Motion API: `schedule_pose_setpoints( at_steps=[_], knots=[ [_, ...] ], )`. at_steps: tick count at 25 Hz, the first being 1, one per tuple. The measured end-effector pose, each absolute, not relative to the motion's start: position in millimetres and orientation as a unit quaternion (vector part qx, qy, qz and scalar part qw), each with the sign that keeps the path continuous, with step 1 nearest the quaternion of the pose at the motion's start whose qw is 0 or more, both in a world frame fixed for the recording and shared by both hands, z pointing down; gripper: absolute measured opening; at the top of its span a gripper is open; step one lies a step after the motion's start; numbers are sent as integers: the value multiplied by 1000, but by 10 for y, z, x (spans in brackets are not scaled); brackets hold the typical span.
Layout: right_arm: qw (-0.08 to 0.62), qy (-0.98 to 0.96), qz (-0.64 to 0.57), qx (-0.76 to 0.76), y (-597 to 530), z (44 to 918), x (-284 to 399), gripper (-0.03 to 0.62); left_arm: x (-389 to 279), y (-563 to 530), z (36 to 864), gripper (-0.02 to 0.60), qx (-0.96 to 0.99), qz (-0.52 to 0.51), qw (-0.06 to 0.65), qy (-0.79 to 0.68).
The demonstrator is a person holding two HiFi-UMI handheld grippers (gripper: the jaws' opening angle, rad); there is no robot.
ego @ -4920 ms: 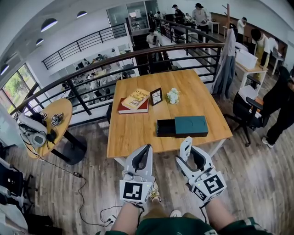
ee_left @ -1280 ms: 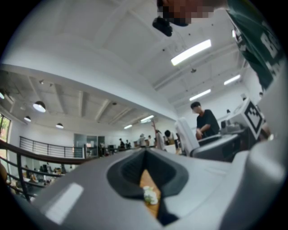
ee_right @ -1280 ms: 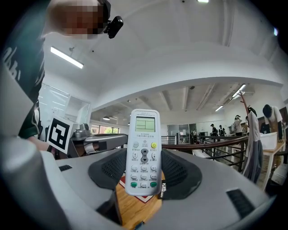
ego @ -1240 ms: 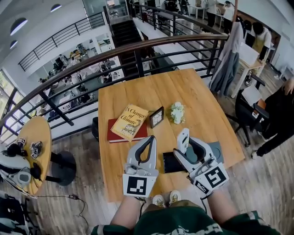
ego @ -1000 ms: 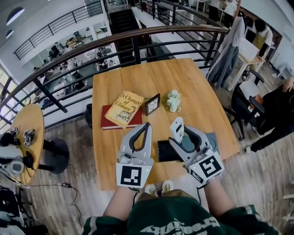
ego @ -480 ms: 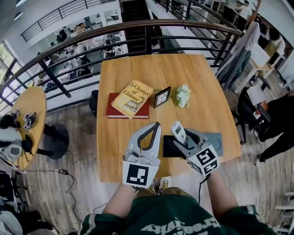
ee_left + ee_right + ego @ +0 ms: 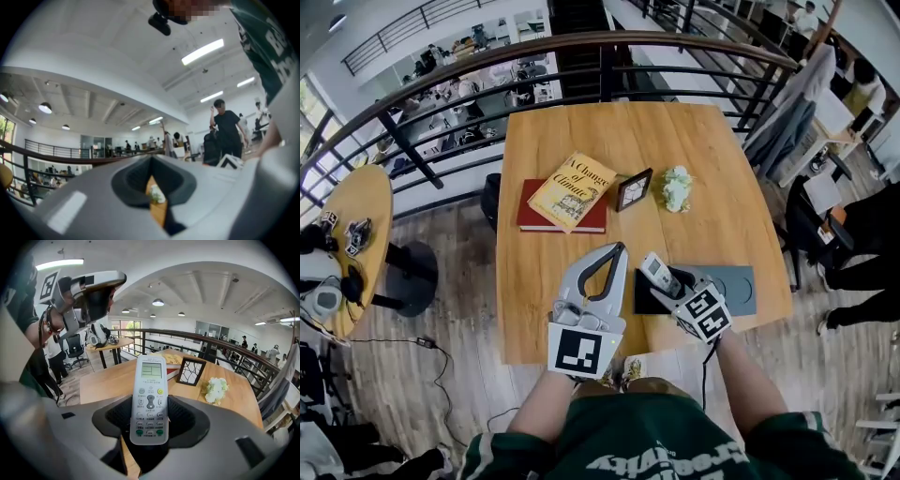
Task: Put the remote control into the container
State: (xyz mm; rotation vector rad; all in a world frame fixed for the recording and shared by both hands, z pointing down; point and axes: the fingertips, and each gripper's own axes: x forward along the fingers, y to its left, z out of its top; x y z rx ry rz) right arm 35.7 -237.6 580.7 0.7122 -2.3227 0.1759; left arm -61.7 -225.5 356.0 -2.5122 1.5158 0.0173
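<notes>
The right tool (image 7: 149, 425) grips the remote (image 7: 150, 387) by its lower end only. Tilted over the box (image 7: 643, 304), which looks partly hidden, it might slip out onto the counter (image 7: 542, 281). The left tool (image 7: 618, 251) is closed and empty.

Left gripper (image 7: 620, 249) level, jaws together; right gripper (image 7: 666, 280) tilted down, clamping remote control (image 7: 653, 271).

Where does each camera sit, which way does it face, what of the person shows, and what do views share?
Head view: on the head, facing steeply down at the table; both forearms, left gripper, right gripper holding the remote control.
Left gripper view: on that gripper, facing about level across the room past shut jaws; green shirt upper right.
Right gripper view: on that gripper, facing down across the table; left gripper upper left.
Shared: white flowers appear in all three.
</notes>
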Motion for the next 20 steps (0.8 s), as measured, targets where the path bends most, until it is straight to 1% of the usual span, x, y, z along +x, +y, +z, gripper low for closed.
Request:
schedule_pose_setpoints(
  at_steps=[6,9,13,20],
  knots=[
    [404,-870,98,264,-2315,6224,432,249,-644,-2229,3593,-2,-852,15,91,515],
    [421,-859,117,266,-2297,6342,472,249,-679,-2225,3610,-2,-852,20,80,517],
    [450,-842,129,269,-2293,6499,531,249,-688,-2220,3619,-2,-853,20,81,515],
    [512,-800,156,272,-2252,6757,615,249,-710,-2197,3604,-2,-855,30,70,514]
  ],
)
